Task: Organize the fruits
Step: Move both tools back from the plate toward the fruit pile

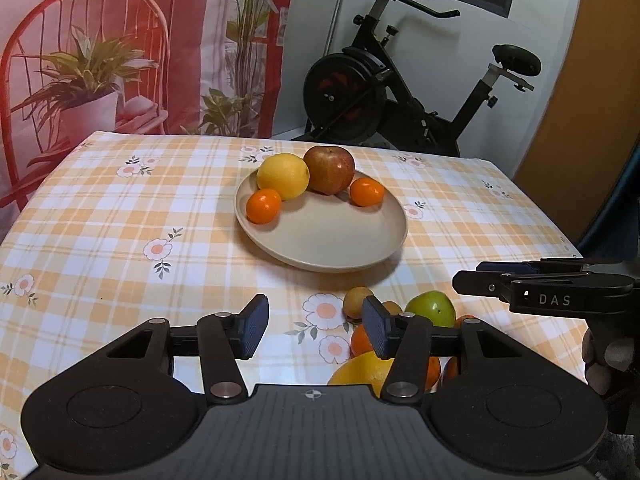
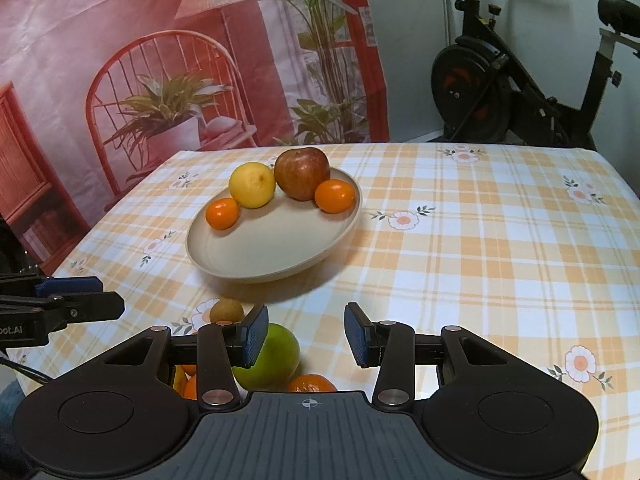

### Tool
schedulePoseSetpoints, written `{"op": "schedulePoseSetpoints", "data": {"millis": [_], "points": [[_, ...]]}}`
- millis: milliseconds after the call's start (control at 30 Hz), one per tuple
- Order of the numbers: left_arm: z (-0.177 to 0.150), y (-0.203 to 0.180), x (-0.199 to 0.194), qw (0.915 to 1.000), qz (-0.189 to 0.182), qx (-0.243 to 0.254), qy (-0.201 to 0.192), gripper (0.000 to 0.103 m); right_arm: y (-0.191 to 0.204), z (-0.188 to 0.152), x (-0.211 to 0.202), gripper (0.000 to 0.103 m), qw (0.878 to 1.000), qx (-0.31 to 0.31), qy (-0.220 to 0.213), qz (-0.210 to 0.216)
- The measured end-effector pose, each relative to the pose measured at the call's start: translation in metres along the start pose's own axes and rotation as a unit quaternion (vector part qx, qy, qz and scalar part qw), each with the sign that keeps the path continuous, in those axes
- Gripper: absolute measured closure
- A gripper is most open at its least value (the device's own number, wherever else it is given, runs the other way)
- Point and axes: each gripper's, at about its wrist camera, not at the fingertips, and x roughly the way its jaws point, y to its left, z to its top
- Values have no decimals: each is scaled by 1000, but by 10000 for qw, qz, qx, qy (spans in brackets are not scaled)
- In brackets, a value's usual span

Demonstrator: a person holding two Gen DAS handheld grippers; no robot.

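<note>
Left claw (image 1: 316, 328) parted, nothing between pads, hovering over near edge of table (image 1: 120, 216), just left of loose fruit pile. Right claw (image 2: 306, 334) also parted and empty, left pad in front of green apple (image 2: 276, 356) (no contact visible). Plate (image 1: 332, 240) near table centre, toward far edge, w/ four fruits along its far rim: lemon (image 1: 283, 176) touching red apple (image 1: 329, 170), small orange (image 1: 263, 206) at lemon's near-left side, 2nd small orange (image 1: 367, 192) at apple's right. Near half of plate bare. Loose pile at near edge: kiwi (image 2: 226, 312) closest to plate, green apple behind it, oranges (image 1: 360, 340) and a big yellow fruit (image 1: 360, 372) partly hidden by claws. Checked floral cloth over whole table. Exercise bike (image 1: 400, 92) beyond far edge.
</note>
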Motion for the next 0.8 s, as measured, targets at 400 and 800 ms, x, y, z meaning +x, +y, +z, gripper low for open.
{"op": "schedulePoseSetpoints", "data": {"millis": [400,800], "points": [[-3,1,1,10000,40,-52,39,48,2,-5,6,64,9998,42,141,124],[-4,2,5,9999,66,-94,96,48,3,-5,8,64,9998,26,133,111]]}}
